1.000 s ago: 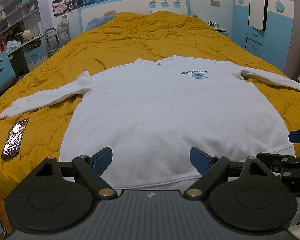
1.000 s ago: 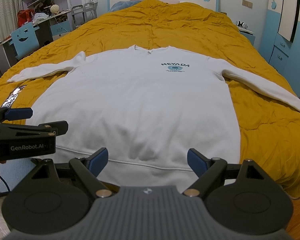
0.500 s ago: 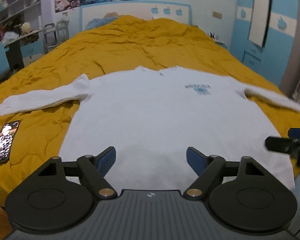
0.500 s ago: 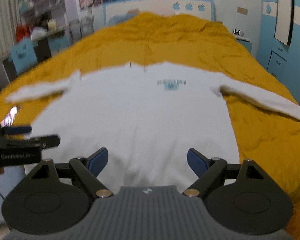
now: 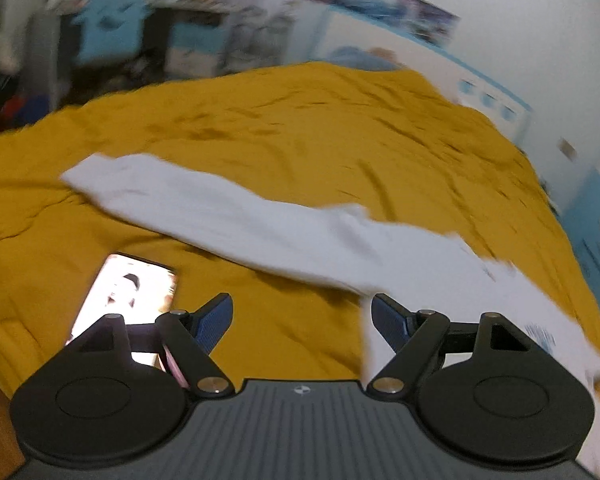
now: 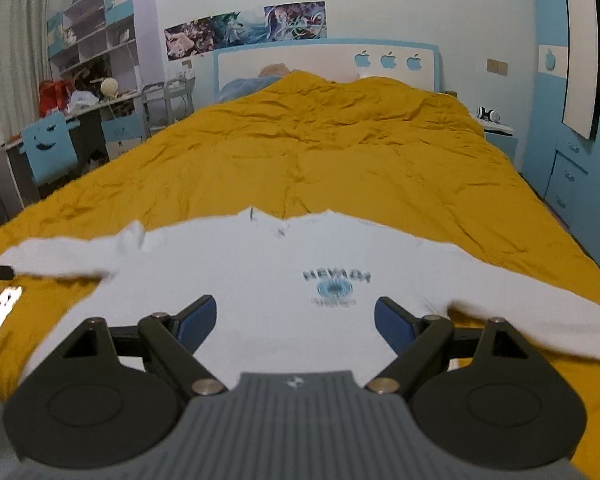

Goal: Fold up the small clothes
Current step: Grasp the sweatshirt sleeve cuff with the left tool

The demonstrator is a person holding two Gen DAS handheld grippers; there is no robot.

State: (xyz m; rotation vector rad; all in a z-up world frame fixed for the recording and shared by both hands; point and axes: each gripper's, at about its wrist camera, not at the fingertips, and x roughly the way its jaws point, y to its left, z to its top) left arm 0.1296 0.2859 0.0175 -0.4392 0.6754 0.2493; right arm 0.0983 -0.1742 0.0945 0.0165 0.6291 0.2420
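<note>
Closing slightly, left gripper (image 5: pixel 302 318) jaws wide, empty, near sleeve (image 5: pixel 220 216); phone (image 5: pixel 126 292) beside, risks snag. Right gripper (image 6: pixel 296 320) agape, empty over sweatshirt (image 6: pixel 260 280).

Sweatshirt (image 6: pixel 276 292) on bed (image 6: pixel 340 152), phone (image 5: pixel 128 292) beside.

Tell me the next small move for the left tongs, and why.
Probably carry the left tongs forward onto the sleeve and pinch it. The sweater lies flat on the bed with that sleeve stretched out ahead, unfolded. The jaws are closing but hold nothing, only bedding between them. Steer clear of the phone beside the left finger.
</note>
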